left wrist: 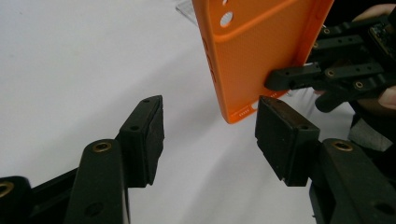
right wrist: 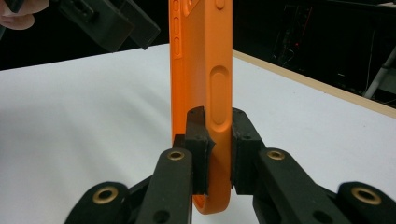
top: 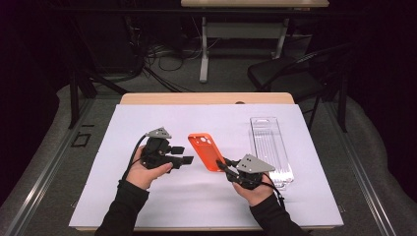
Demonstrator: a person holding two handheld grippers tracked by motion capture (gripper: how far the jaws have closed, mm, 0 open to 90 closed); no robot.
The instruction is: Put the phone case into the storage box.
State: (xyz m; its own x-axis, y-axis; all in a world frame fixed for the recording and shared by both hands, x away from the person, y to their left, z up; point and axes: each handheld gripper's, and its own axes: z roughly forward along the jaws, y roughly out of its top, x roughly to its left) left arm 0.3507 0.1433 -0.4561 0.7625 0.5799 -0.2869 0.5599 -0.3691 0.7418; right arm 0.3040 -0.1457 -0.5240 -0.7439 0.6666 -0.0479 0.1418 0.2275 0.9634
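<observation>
An orange phone case is held off the white mat, tilted, in the middle of the table. My right gripper is shut on its lower edge; in the right gripper view the two pads pinch the case's rim from both sides. My left gripper stands to the left of the case, pointing at it, jaws open. In the left gripper view its jaws are apart with nothing between them, and the case's corner hangs just beyond the right jaw, with the right gripper clamped on it.
A clear plastic package lies on the mat at the right, close behind my right hand. The white mat covers most of the wooden table. A dark chair stands beyond the table's far right corner.
</observation>
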